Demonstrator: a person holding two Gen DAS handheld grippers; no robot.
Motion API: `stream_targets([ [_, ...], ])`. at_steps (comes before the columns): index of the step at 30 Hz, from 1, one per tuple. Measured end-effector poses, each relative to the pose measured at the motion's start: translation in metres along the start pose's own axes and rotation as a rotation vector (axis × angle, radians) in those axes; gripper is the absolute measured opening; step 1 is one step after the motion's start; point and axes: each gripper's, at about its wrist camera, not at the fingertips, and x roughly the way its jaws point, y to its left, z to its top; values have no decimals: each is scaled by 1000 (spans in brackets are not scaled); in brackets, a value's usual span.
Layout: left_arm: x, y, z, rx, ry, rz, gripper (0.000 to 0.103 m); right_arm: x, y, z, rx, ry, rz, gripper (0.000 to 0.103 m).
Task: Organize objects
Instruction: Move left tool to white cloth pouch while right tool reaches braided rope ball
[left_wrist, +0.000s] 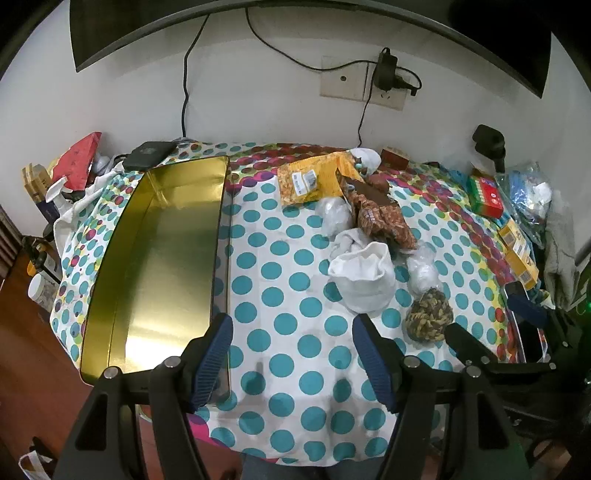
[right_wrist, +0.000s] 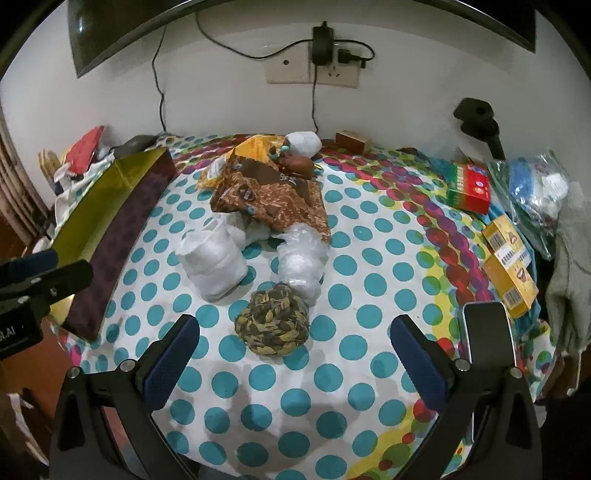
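Blue-padded fingers of the right tool (right_wrist: 295, 354) stand spread wide and released over the polka-dot cloth (right_wrist: 351, 369) of the table, nothing between the pads. Just ahead of this tool, slightly toward its left finger, lies a round braided ball (right_wrist: 272, 320) of brown and olive strands; being round, it shows no long axis. Touching the ball's far side is a lumpy clear plastic bundle (right_wrist: 301, 258), its long axis running away from the tool toward the wall. To the left of that stands a white cloth pouch (right_wrist: 212, 260), mouth tilted up and to the left. Beyond these lies a brown printed packet (right_wrist: 280, 206), long axis slanting from far left to near right, with a yellow packet (right_wrist: 255, 147) behind it. In the left wrist view, the left tool (left_wrist: 293, 354) is likewise released, jaws apart over bare cloth. An open gold tin (left_wrist: 166, 266) lies to its left, long axis running away from the tool toward the wall, its near end just beside the left finger. The white pouch (left_wrist: 364, 280) sits ahead and right of this tool.
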Motion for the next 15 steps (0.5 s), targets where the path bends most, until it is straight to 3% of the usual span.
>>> stream_targets([
  [5,7,1,-3,0,18,-8,69,12,2,-1,-27,14,16,87],
  [15,21,-1,-4,7,46,-14,69,35,0,-4,-12,52,18,87],
])
